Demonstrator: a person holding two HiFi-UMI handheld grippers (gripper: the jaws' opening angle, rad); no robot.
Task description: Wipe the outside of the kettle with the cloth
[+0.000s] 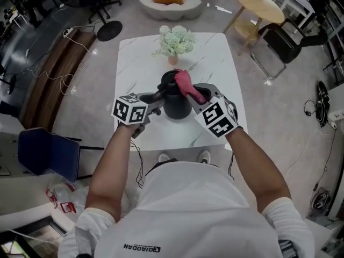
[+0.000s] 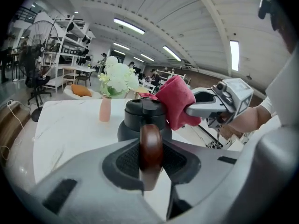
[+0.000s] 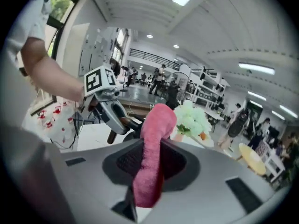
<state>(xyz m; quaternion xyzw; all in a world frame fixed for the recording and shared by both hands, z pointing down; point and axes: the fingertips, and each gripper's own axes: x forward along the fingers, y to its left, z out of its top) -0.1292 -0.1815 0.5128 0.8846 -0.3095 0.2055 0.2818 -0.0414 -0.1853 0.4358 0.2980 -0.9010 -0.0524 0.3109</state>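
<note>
A dark grey kettle [image 1: 176,100] stands on the white marble table [image 1: 140,58], in front of me. Its brown wooden handle [image 2: 151,154] sticks out toward me, and my left gripper [image 1: 153,104] is shut on it. My right gripper [image 1: 200,97] is shut on a pink cloth [image 1: 186,85], which lies against the kettle's top right side. In the left gripper view the kettle [image 2: 143,121] has the cloth [image 2: 176,101] draped by its lid, with the right gripper [image 2: 195,110] behind it. The right gripper view shows the cloth [image 3: 152,157] pinched upright between the jaws.
A pink vase of white flowers [image 1: 175,43] stands behind the kettle at the table's far side. A blue chair [image 1: 47,150] is on the floor to my left. A round wooden table [image 1: 258,5] and a black chair [image 1: 284,42] stand at the far right.
</note>
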